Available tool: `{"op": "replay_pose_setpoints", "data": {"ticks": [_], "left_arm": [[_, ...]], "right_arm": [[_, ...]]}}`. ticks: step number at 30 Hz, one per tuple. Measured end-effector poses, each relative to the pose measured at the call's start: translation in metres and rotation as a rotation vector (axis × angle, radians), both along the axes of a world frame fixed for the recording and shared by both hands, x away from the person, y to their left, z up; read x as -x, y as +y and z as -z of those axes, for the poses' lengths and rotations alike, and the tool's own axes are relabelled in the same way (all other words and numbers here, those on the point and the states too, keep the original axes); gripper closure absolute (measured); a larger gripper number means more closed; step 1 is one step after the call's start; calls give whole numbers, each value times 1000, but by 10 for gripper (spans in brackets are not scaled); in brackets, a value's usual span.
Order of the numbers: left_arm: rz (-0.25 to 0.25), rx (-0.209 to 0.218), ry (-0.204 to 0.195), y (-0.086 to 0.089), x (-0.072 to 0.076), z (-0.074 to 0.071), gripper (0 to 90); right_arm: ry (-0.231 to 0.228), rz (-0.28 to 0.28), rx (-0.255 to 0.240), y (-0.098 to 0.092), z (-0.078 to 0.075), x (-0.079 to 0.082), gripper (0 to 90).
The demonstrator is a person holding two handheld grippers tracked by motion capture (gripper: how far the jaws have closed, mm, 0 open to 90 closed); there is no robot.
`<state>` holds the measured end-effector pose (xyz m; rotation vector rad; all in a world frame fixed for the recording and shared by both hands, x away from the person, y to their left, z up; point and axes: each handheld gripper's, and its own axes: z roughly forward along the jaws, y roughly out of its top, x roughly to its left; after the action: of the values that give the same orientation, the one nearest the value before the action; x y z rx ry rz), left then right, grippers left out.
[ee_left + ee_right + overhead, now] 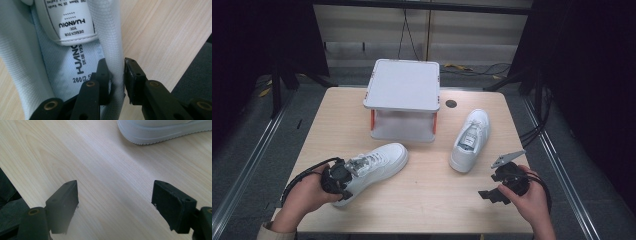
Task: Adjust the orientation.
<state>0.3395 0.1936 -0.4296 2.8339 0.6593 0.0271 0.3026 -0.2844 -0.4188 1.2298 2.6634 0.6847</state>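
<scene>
Left gripper [116,75] astride sneaker collar [112,45] (table-edge side)

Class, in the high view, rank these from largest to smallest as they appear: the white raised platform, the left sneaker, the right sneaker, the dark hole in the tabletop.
1. White raised platform
2. Left sneaker and right sneaker: alike, unranked
3. Dark hole

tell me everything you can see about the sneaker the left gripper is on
The left sneaker is white and low-top, with laces and a smooth leather-like upper. It lies on the wooden table, toe pointing toward the white stand. The left gripper pinches its padded mesh collar at the heel, one jaw inside. Its insole reads 260(2.5).
</scene>
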Motion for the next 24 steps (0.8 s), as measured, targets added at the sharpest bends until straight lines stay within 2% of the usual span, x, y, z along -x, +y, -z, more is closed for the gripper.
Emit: {"op": "replay_pose_setpoints", "data": {"ticks": [3, 7, 14, 16, 24], "left_arm": [[-9, -2, -2, 0, -1, 0, 781], [4, -12, 1, -1, -1, 0, 788], [21, -49, -5, -6, 0, 0, 797], [18, -47, 4, -6, -1, 0, 798], [-17, -54, -11, -8, 1, 0, 812]], "right_arm": [[1, -4, 2, 0, 1, -1, 209], [4, -3, 4, 0, 3, -1, 210], [5, -7, 5, 2, 3, -1, 210], [6, -3, 4, 1, 3, -1, 210], [2, 0, -3, -1, 3, -1, 210]]}}
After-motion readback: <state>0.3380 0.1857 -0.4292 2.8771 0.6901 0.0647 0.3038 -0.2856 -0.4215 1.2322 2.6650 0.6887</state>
